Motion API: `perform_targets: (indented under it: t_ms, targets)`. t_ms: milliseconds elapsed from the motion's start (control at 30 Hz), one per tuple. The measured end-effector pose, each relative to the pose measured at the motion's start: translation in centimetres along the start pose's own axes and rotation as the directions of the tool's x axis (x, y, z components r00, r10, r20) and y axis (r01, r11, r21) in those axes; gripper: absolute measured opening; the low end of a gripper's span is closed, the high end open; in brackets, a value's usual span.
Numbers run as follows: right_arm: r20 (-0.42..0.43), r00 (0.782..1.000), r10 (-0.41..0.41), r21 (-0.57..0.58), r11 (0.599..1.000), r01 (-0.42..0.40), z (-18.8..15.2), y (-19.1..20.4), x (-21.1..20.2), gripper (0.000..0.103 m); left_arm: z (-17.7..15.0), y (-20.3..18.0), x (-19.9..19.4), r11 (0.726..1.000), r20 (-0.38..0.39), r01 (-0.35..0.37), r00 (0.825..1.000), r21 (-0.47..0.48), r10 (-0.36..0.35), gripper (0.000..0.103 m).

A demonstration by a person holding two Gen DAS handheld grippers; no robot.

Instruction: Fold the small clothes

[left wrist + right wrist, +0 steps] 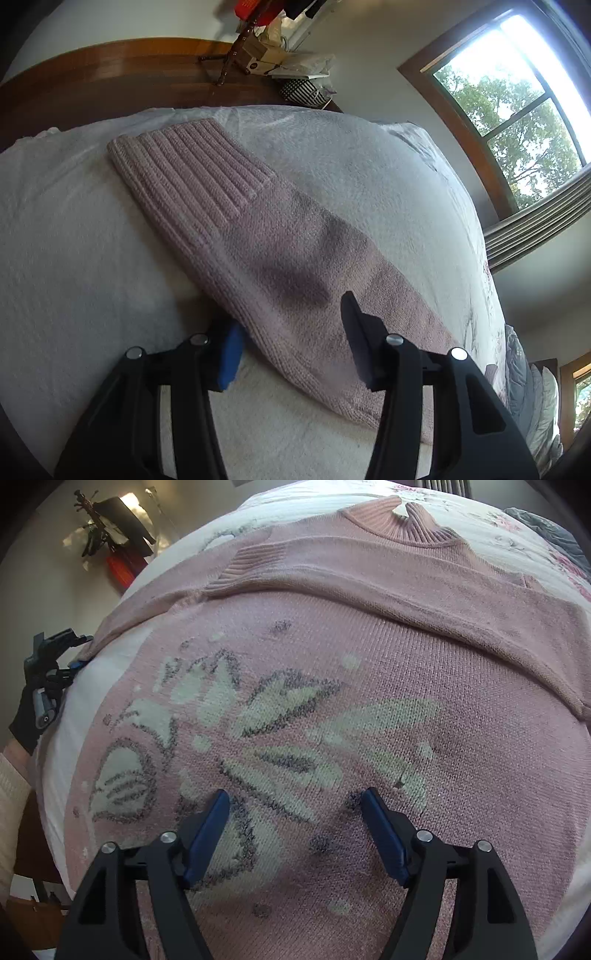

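Both tools, left and right, gape wide over the pink sweater; no readable writing.

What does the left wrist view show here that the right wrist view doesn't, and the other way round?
Only the left wrist view shows the window, the wooden headboard and the sleeve's ribbed cuff close up, with the left gripper open over the sleeve. Only the right wrist view shows the sweater's leaf pattern, its collar and the open right gripper above the front. Both show the pink sweater lying on the white bedspread.
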State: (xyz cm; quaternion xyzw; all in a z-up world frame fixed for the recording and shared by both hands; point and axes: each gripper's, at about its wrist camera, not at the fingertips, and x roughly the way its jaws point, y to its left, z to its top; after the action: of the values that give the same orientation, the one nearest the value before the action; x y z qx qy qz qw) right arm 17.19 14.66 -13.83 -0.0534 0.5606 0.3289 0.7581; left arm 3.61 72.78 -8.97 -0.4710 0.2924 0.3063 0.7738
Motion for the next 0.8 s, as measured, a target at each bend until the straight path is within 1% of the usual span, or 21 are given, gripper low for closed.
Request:
perform_targets:
  t_ms: [133,233,300,367,433,500,567,667,733,800]
  targets:
    - [-0.001,1.000,0.002,0.001,1.000,-0.002,0.0,-0.1,0.1,0.076,0.5,0.3,0.2,1.000,0.015,-0.006,1.000,0.016,0.006,0.048]
    - [0.000,1.000,0.004,0.003,1.000,-0.004,0.0,0.0,0.2,0.076,0.8,0.4,0.3,0.999,0.017,-0.020,1.000,0.025,0.020,0.041]
    - [0.002,1.000,0.006,0.003,1.000,-0.006,0.0,-0.1,0.2,0.077,1.0,0.4,0.3,0.999,0.016,-0.035,0.999,0.034,0.035,0.033]
    - [0.003,1.000,0.011,0.006,1.000,-0.011,-0.1,-0.2,0.3,0.077,1.2,0.7,0.1,0.998,0.016,-0.057,0.998,0.034,0.057,0.013]
    - [0.004,1.000,0.012,0.007,1.000,-0.012,-0.1,-0.3,0.2,0.077,1.4,1.3,-0.2,0.999,0.016,-0.046,0.999,0.013,0.045,0.007]
    - [0.007,1.000,0.009,0.005,1.000,-0.009,-0.3,-0.3,0.0,0.077,1.4,1.2,-0.6,0.999,0.023,-0.041,0.999,0.010,0.041,0.005]
    - [0.010,1.000,0.006,0.003,1.000,-0.006,-0.5,-0.3,-0.2,0.077,1.2,0.3,-1.4,0.998,0.042,-0.045,0.998,0.040,0.044,0.005]
    - [0.021,1.000,-0.005,0.004,1.000,0.005,-0.9,-0.4,-0.9,0.076,0.4,-2.6,-2.5,0.995,0.053,0.002,0.999,0.098,-0.008,0.005]
    - [0.029,1.000,-0.010,0.010,1.000,0.010,-1.2,-0.7,-1.4,0.076,-0.5,-5.4,-3.1,0.985,0.051,0.039,0.998,0.166,-0.048,0.005]
    - [0.037,0.999,-0.010,0.022,1.000,0.009,-1.4,-1.1,-1.8,0.076,-1.8,-8.5,-3.6,0.968,0.044,0.071,0.996,0.240,-0.083,0.005]
